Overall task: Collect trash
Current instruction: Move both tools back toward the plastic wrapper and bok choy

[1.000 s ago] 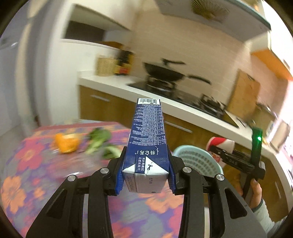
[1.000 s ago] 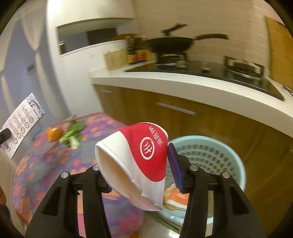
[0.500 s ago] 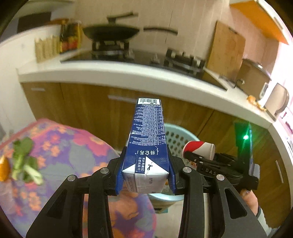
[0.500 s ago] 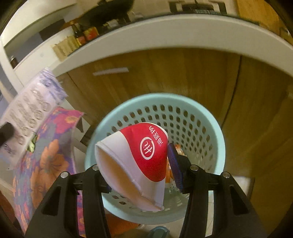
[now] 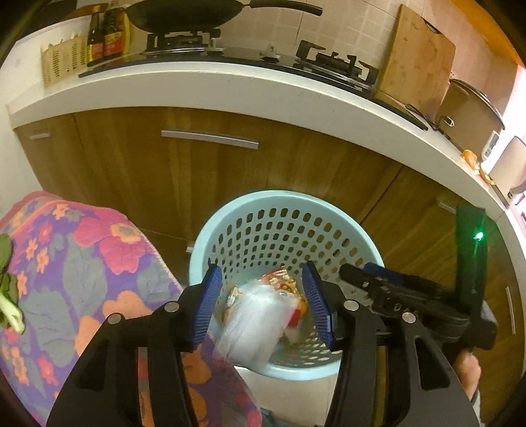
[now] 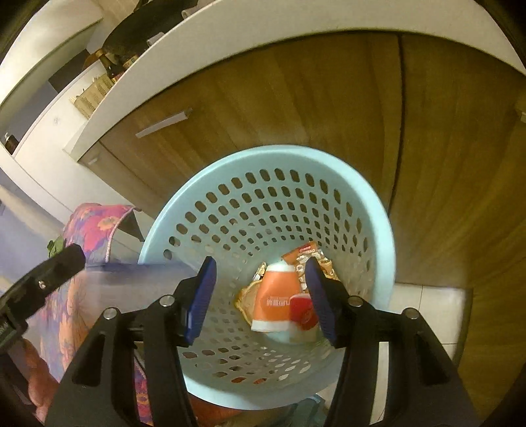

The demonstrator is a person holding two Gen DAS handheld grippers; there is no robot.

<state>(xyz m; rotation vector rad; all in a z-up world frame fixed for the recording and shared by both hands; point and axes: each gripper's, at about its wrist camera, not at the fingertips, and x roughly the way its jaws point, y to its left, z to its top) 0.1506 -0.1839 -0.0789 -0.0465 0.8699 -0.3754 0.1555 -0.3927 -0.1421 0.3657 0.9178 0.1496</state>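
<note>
The trash was going into the blue basket [image 6: 378, 210]. A pale, blurry box [image 5: 253, 325] hung in the gap of the left gripper [image 5: 263, 295], at 6 o'clock in the left view. It was too blurry to read, and it looked like it was dropping. The jaws of that gripper were opening, and their blue pads did not press on the box.

A red and white cup [image 6: 304, 310] lay at the bottom of the basket, at 5 o'clock from the middle of the right view. It was touching an orange pack [image 6: 274, 299] and a crinkly wrapper [image 6: 315, 259]. The right gripper [image 6: 259, 282] pointed down into the basket. Its jaws were opening too, and they held nothing. The trash only showed through the gap, far below.

At 8 o'clock from the basket was the tabletop [image 5: 82, 262] with its flowery cloth. Some greens [image 5: 6, 279] lay on it at 9 o'clock, at the very edge of the left view. Brown cupboard doors [image 5: 210, 170] stood behind the basket at 12 o'clock, with a black pan [image 5: 184, 13] high above them. Part of a hand [image 5: 468, 371] showed at 4 o'clock.

I think this was the letting-go step, and it was almost done. Next, both grippers would need to lift clear of the basket's rim with the jaws apart. Then they could go back toward 9 o'clock for the greens, which are soft and would want a gentle pinch.
</note>
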